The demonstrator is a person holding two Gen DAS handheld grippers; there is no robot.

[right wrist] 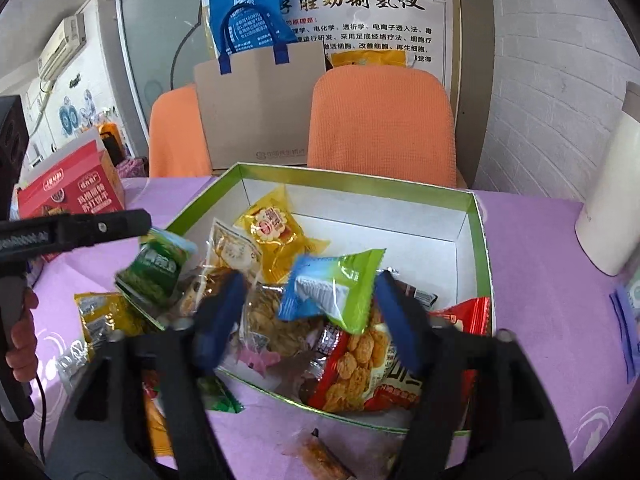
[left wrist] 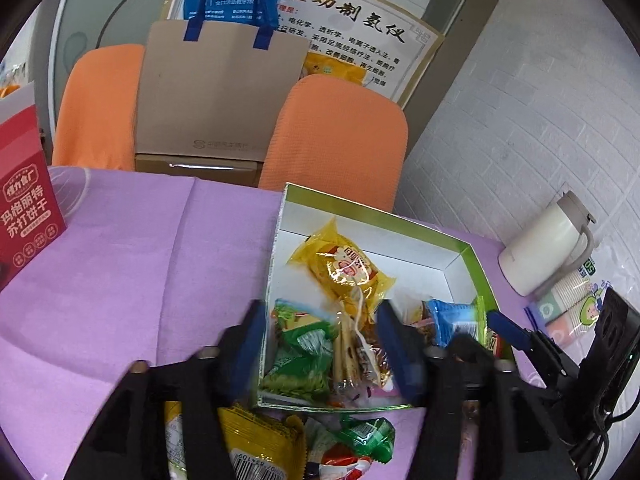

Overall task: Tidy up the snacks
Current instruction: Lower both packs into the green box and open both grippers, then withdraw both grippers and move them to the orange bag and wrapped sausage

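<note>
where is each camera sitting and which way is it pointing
Left wrist: rides the left gripper, low over the box's near left corner, facing the orange chairs; its open fingers show.
Right wrist: rides the right gripper, over the box's near edge, facing the same chairs; its open fingers and the person's hand show.
Shared: box, yellow snack, chairs.

Clinic-like office: health-device poster (right wrist: 372, 28); orange chairs (right wrist: 382, 124); air conditioner (right wrist: 62, 46).

snacks (right wrist: 332, 288) in box (right wrist: 476, 236), jug (right wrist: 608, 200) right (table)
</note>
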